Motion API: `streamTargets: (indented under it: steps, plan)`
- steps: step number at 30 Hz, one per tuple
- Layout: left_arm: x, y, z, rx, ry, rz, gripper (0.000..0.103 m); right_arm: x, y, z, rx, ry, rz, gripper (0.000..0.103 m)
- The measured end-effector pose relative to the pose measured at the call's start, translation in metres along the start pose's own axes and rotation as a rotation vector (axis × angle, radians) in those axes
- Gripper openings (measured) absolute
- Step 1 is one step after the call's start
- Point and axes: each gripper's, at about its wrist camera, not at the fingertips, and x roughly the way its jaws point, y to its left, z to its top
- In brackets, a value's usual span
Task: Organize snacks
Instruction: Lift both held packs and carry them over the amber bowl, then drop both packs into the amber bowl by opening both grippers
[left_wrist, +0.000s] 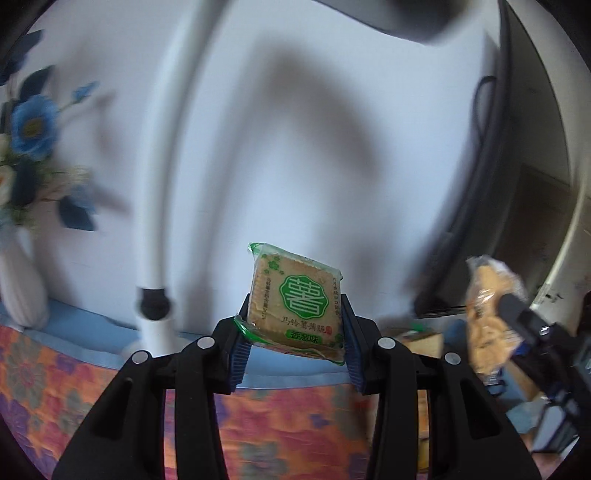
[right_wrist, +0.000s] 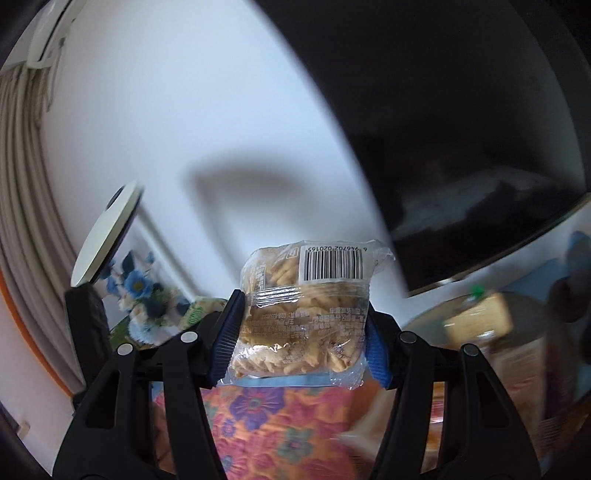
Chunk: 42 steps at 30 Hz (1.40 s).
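Cracker packet (left_wrist: 295, 306): pinched between the left gripper (left_wrist: 293, 332) jaws, tilted, green label facing out.
Twisted-snack bag (right_wrist: 303, 314): clamped between the right gripper (right_wrist: 301, 332) jaws, barcode up.
Below both jaws: floral cloth (right_wrist: 266, 417).

Left tongs (left_wrist: 295, 328) and right tongs (right_wrist: 301, 334) both raised, each clamped around a packet
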Motion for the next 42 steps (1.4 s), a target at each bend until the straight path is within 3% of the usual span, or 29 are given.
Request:
streamTargets:
  steps: [5, 10, 15, 20, 21, 22, 23, 25, 30, 36, 42]
  plan:
    - [0.017, -0.051, 0.001, 0.084, 0.072, -0.111, 0.042, -0.011, -0.047, 0.013, 0.036, 0.033, -0.093, 0.06]
    - [0.049, -0.084, -0.016, 0.129, 0.195, -0.188, 0.042, -0.012, -0.093, 0.014, 0.109, 0.073, -0.167, 0.059]
    - [0.089, -0.09, -0.03, 0.117, 0.291, -0.223, 0.042, -0.009, -0.123, 0.009, 0.147, 0.113, -0.204, 0.059]
    - [0.119, -0.103, -0.034, 0.118, 0.314, -0.223, 0.044, 0.01, -0.132, 0.006, 0.155, 0.18, -0.224, 0.061]
    - [0.123, -0.103, -0.036, 0.118, 0.323, -0.216, 0.048, 0.013, -0.132, 0.006, 0.151, 0.19, -0.231, 0.075]
    - [0.126, -0.103, -0.038, 0.118, 0.337, -0.204, 0.066, 0.013, -0.132, 0.007, 0.145, 0.187, -0.246, 0.096]
    - [0.13, -0.102, -0.037, 0.118, 0.357, -0.176, 0.087, 0.01, -0.13, 0.008, 0.135, 0.17, -0.269, 0.098]
    - [0.13, -0.096, -0.033, 0.105, 0.336, -0.117, 0.095, 0.003, -0.127, 0.012, 0.118, 0.155, -0.273, 0.097]
    - [0.115, -0.086, -0.024, 0.134, 0.322, -0.064, 0.097, -0.015, -0.119, 0.019, 0.138, 0.142, -0.267, 0.097]
    - [0.088, -0.112, -0.012, 0.162, 0.299, -0.016, 0.098, -0.045, -0.082, 0.016, 0.101, 0.129, -0.288, 0.1]
    - [0.045, -0.09, -0.041, 0.172, 0.339, 0.038, 0.098, -0.07, -0.03, -0.033, -0.032, 0.193, -0.428, 0.1]
